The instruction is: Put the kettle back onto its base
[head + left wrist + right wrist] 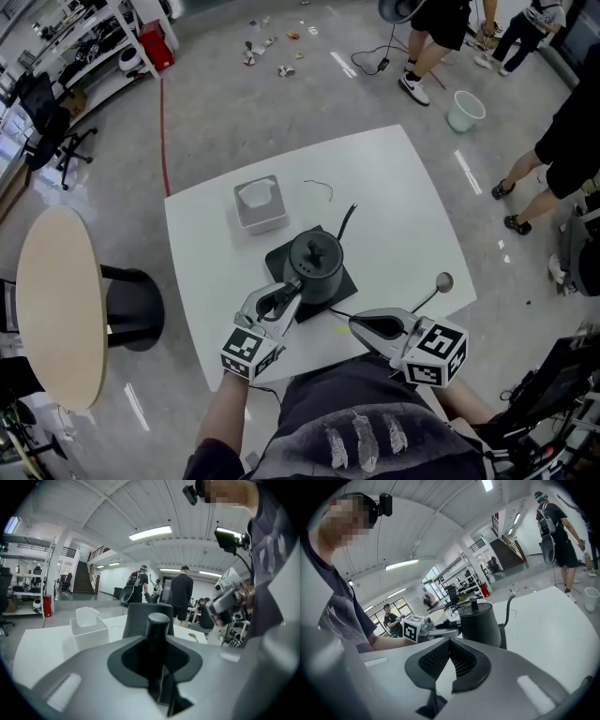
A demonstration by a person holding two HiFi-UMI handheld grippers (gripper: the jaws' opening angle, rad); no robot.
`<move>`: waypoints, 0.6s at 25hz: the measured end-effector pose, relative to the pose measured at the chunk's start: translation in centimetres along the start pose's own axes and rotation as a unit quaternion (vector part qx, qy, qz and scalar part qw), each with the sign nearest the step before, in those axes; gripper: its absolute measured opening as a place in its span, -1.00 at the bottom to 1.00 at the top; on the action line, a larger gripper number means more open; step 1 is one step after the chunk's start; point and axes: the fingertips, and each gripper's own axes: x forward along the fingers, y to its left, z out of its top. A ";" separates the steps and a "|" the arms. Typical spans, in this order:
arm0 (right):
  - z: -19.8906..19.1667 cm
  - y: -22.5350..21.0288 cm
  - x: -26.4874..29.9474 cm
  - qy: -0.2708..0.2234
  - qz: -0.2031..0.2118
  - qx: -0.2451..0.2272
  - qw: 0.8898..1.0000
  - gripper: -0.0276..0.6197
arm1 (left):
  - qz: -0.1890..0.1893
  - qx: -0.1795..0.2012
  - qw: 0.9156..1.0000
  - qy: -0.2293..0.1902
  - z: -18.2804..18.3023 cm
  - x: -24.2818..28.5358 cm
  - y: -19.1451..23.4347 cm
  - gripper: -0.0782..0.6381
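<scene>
The dark kettle (316, 265) stands upright on its flat black base (277, 255) near the middle of the white table (403, 187). My left gripper (286, 298) reaches in from the front left and is shut on the kettle's handle (157, 641), which fills the gap between its jaws in the left gripper view. My right gripper (361, 325) hovers low over the table's front edge, right of the kettle. It is shut with nothing between its ribbed pads (436, 660). In the right gripper view the kettle (480, 620) stands just beyond those jaws.
A white tissue box (260, 203) sits behind and left of the kettle. The base's black cable (347, 218) runs toward the back. A spoon (433, 289) lies at the right front edge. A round wooden table (56, 309) stands to the left, and people and a bucket (465, 111) are beyond.
</scene>
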 end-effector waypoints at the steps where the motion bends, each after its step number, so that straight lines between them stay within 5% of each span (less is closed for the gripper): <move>1: 0.0 0.1 0.0 0.000 0.001 0.000 1.000 -0.91 | 0.000 0.000 1.000 0.004 -0.3 -0.2 -0.1 -0.58; 9: -0.4 0.7 0.2 -0.002 0.007 0.001 1.000 -0.91 | 0.007 0.030 0.998 0.060 -3.4 -0.9 -0.3 -0.55; 15: -0.2 1.4 0.7 -0.001 0.014 -0.002 1.000 -0.91 | 0.052 0.055 0.994 0.074 -3.9 -1.3 0.6 -0.52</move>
